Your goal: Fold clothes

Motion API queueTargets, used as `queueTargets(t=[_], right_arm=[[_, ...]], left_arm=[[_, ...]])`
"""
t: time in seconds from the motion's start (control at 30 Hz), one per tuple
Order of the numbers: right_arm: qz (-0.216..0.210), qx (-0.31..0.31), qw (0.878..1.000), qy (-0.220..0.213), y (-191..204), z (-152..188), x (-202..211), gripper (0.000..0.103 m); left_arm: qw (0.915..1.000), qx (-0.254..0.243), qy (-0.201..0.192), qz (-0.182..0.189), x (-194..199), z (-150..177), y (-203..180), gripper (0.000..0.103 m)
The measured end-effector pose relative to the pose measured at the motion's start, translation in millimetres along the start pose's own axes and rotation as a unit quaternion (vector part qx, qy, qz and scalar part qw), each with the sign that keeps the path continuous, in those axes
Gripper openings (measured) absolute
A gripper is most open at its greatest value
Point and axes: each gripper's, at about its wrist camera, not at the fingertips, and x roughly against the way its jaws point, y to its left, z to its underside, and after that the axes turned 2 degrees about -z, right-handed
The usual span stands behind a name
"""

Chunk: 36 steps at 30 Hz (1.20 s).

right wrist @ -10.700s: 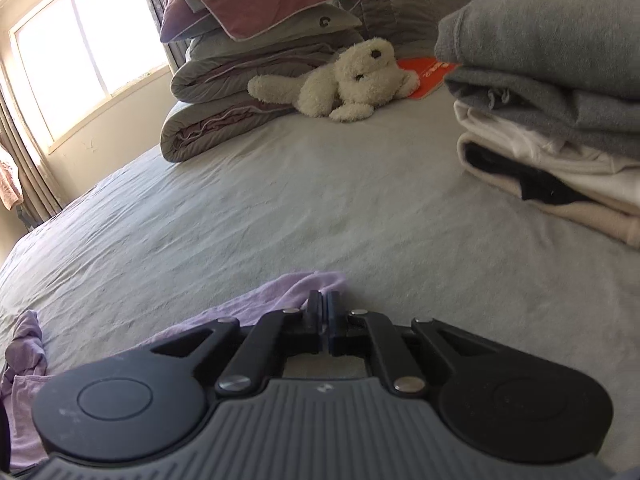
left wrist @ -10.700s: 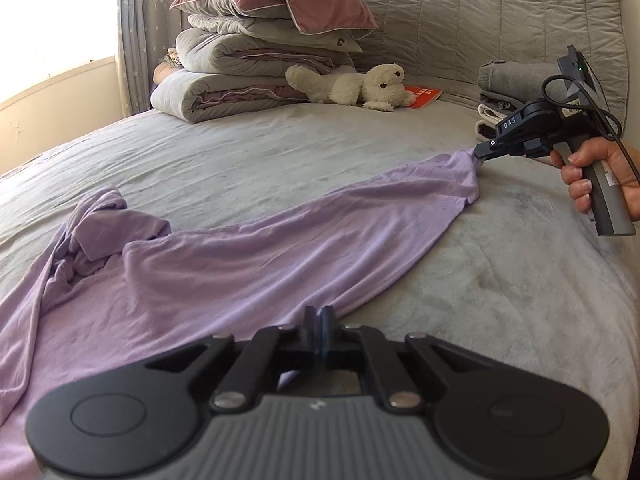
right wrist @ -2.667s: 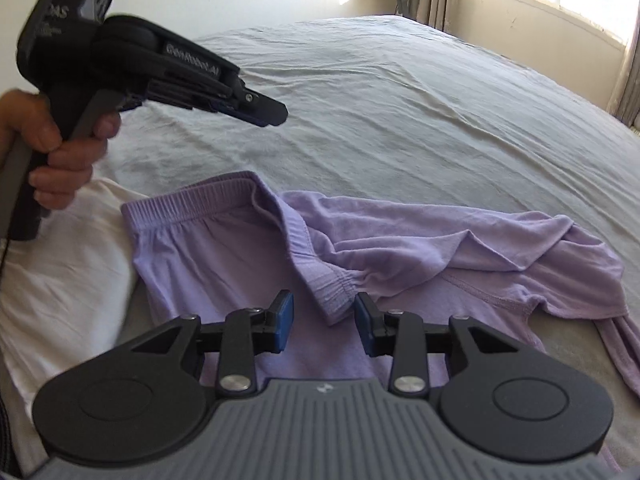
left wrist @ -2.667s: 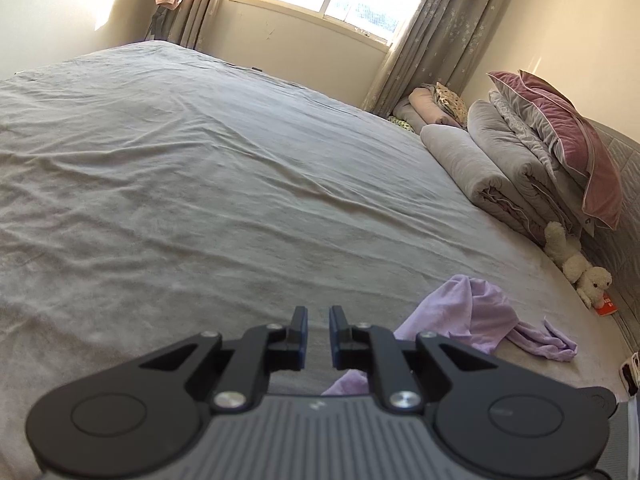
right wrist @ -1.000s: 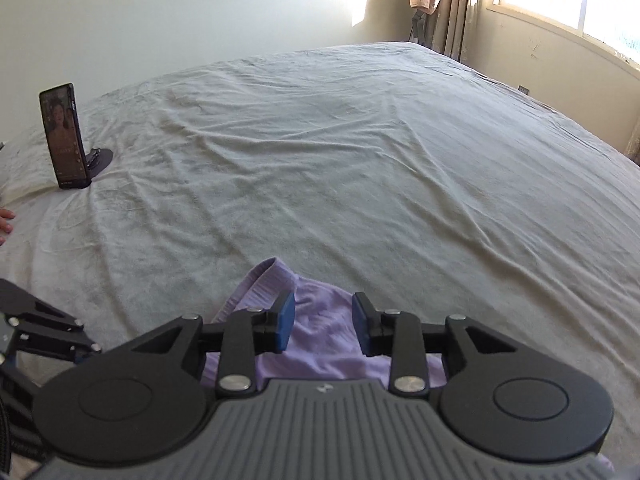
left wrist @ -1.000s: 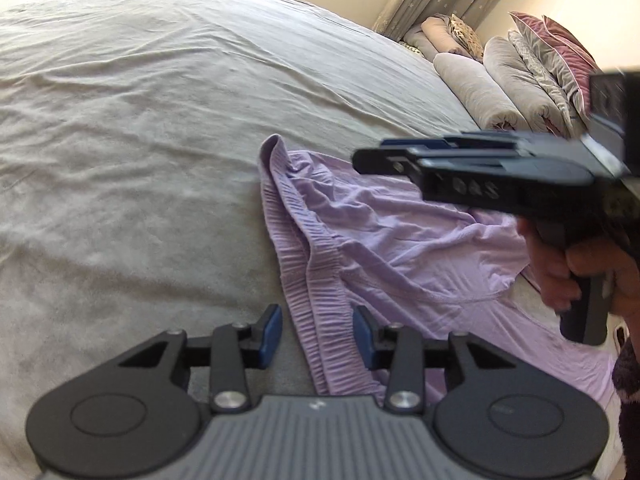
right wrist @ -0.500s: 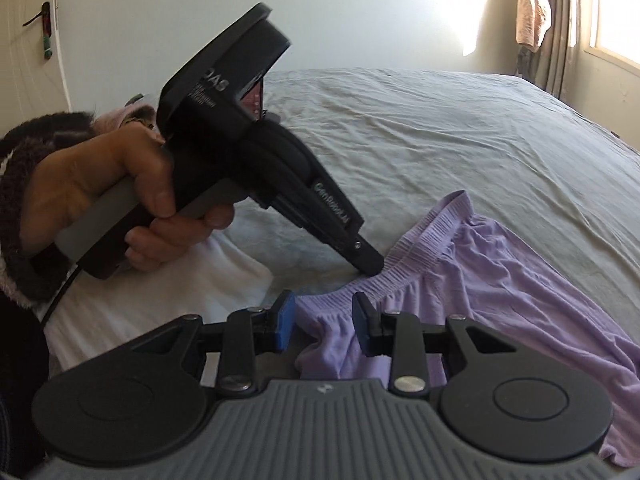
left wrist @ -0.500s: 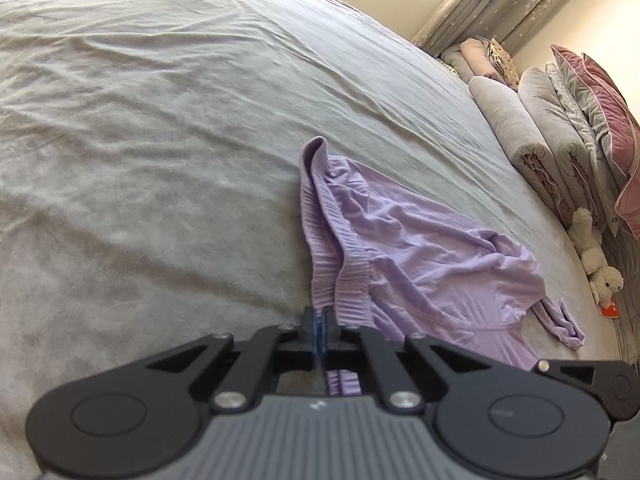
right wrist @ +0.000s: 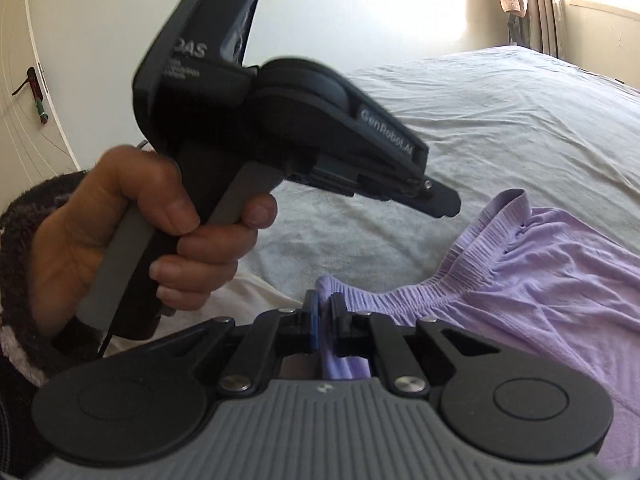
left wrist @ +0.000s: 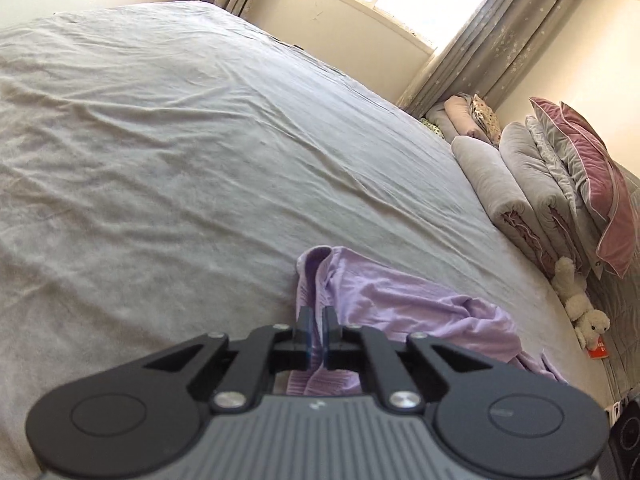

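Purple pants [left wrist: 400,300] lie crumpled on the grey bed sheet [left wrist: 160,160]. In the left wrist view my left gripper [left wrist: 316,330] is shut, with the elastic waistband pinched between its fingers. The right wrist view shows the same waistband [right wrist: 472,264] running from my right gripper [right wrist: 325,316] up toward the left gripper [right wrist: 440,200], which a hand [right wrist: 152,216] holds just above the bed. My right gripper's jaws are closing, and a fold of the waistband is squeezed between the pads.
Folded quilts and pillows [left wrist: 540,200] are stacked at the bed's right end, with a plush toy [left wrist: 584,312] beside them. A white cloth [right wrist: 256,292] lies under the pants near my right gripper. A door [right wrist: 32,80] stands behind the hand.
My left gripper shut on the waistband and has tilted up a little. My right gripper swung back beside it, came down and closed on the waistband.
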Motion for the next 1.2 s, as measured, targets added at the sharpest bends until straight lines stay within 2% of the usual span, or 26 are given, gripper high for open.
queueTargets(t=[0.1,0.13,0.2,0.23,0.27,0.43,0.57,0.77,0.93,1.0,1.03,1.2], right_arm=[[0.003,-0.016,1.000,0.013,-2,4,-3,0.013],[0.003,-0.023,1.000,0.008,-4,4,3,0.015],[0.009,-0.032,0.999,-0.005,-9,5,21,0.021],[0.018,-0.035,0.999,-0.013,-12,6,32,0.029],[0.031,-0.039,0.999,-0.021,-16,8,44,0.034],[0.126,-0.093,0.987,-0.034,-51,27,105,0.034],[0.221,-0.161,0.961,-0.037,-84,54,161,0.034],[0.347,-0.218,0.912,-0.024,-139,90,232,0.034],[0.382,-0.256,0.887,-0.041,-184,113,272,0.034],[0.381,-0.252,0.888,-0.049,-199,118,283,0.034],[0.373,-0.244,0.894,-0.048,-206,119,286,0.034],[0.300,-0.149,0.942,0.004,-233,110,265,0.034]], left_arm=[[0.9999,-0.013,0.006,-0.008,-4,1,-7,0.010],[0.9998,-0.017,0.007,-0.011,-5,1,-9,0.015],[0.9995,-0.028,0.007,-0.015,-5,2,-15,0.025],[0.9992,-0.035,0.007,-0.016,-4,2,-19,0.029],[0.9989,-0.044,0.007,-0.015,-3,4,-24,0.030],[0.9970,-0.076,0.014,-0.010,-4,14,-52,0.033],[0.9941,-0.106,0.020,-0.003,-5,25,-86,0.039],[0.9862,-0.162,0.028,0.023,-12,32,-151,0.044],[0.9749,-0.217,0.029,0.041,-39,31,-213,0.045],[0.9689,-0.241,0.030,0.047,-56,34,-236,0.045],[0.9657,-0.253,0.032,0.047,-65,37,-246,0.045],[0.9518,-0.302,0.048,0.030,-113,57,-281,0.045]])
